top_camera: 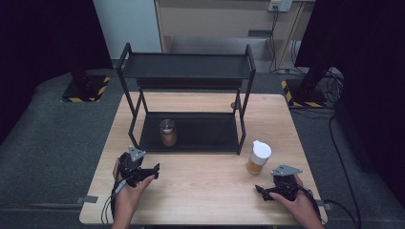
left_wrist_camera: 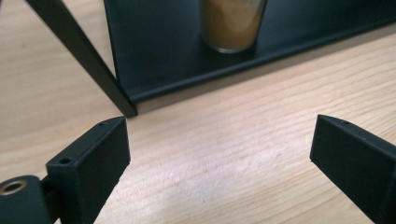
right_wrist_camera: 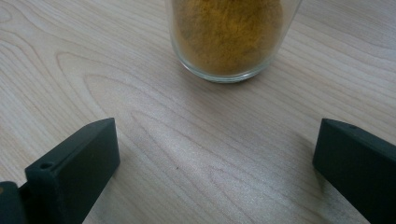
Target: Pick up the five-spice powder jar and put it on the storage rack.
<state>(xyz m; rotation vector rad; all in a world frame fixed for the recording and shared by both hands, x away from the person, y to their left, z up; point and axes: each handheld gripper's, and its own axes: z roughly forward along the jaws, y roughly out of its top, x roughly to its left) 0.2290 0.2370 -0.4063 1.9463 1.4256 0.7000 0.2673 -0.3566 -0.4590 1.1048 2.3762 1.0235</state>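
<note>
a dim room with grey carpet and dark curtains surrounded a pale wooden worktop (top_camera: 200, 191), on which stood a black two-tier metal rack (top_camera: 186, 67). on the rack's bottom shelf (left_wrist_camera: 159, 60), near its left end, sat a glass jar with a metal lid (top_camera: 167, 132), filled with brown-orange powder; it stood upright and well inside the front lip, which suggested it was meant to be stored there. the left hand-held gripper (top_camera: 154, 170) hovered just in front of that shelf's left corner with its jaws spread apart and nothing between them, only bare wood, a stance that read as letting go rather than reaching. a second jar with a white lid (top_camera: 259, 157), holding similar powder, stood upright on the worktop just off the rack's right front leg. the right hand-held gripper (top_camera: 260, 191) lay low near the front edge, pointed at this jar, jaws wide apart and empty, the glass base close ahead but not touched. it looked lined up to take that jar next, probably for the shelf too.
</note>
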